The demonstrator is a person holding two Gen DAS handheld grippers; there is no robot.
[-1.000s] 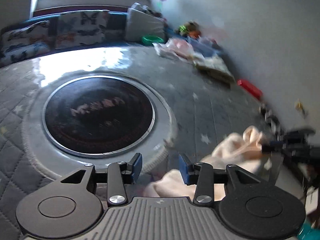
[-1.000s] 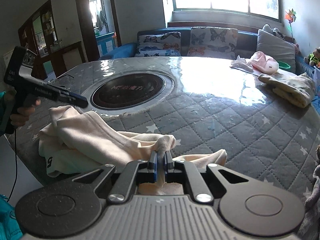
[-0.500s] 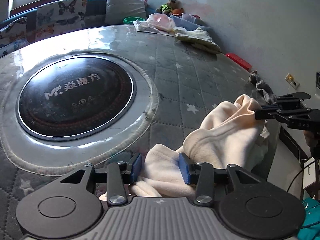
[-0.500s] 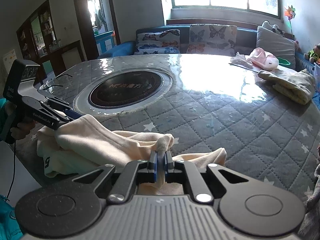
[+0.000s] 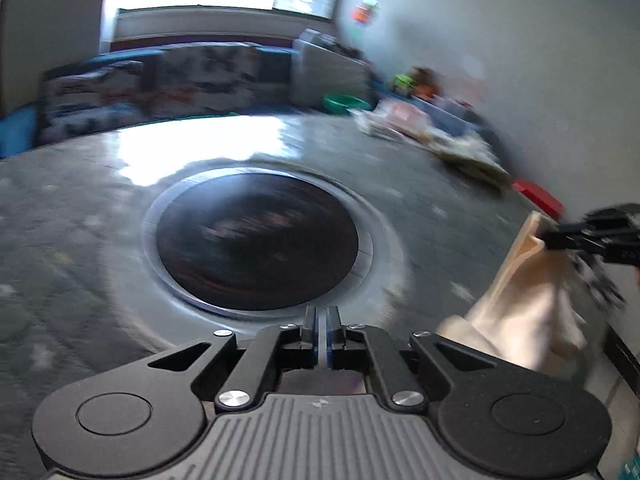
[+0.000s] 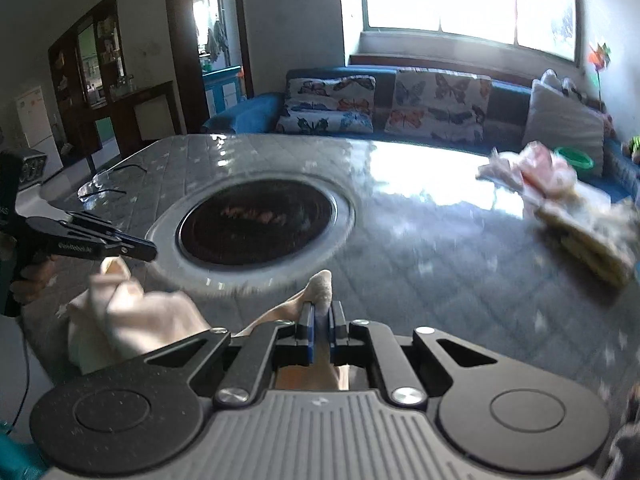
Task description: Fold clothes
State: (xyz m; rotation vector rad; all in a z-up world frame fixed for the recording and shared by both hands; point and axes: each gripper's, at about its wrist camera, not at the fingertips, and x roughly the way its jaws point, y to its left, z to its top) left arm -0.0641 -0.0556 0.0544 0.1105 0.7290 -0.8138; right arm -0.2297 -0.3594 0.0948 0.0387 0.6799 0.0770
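While the left tool [image 5: 319, 334], gaping half a second ago, is now being held nearly closed, the cream garment [image 6: 132, 312] is being lifted beside the dark disc [image 6: 256, 226], clamped in the right tool [image 6: 321, 330].

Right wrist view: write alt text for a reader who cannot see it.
The right gripper is shut on a cream garment lifted over a grey quilted table. At left, the left gripper meets another part of the garment. A dark round inset sits mid-table; folded clothes lie far right.
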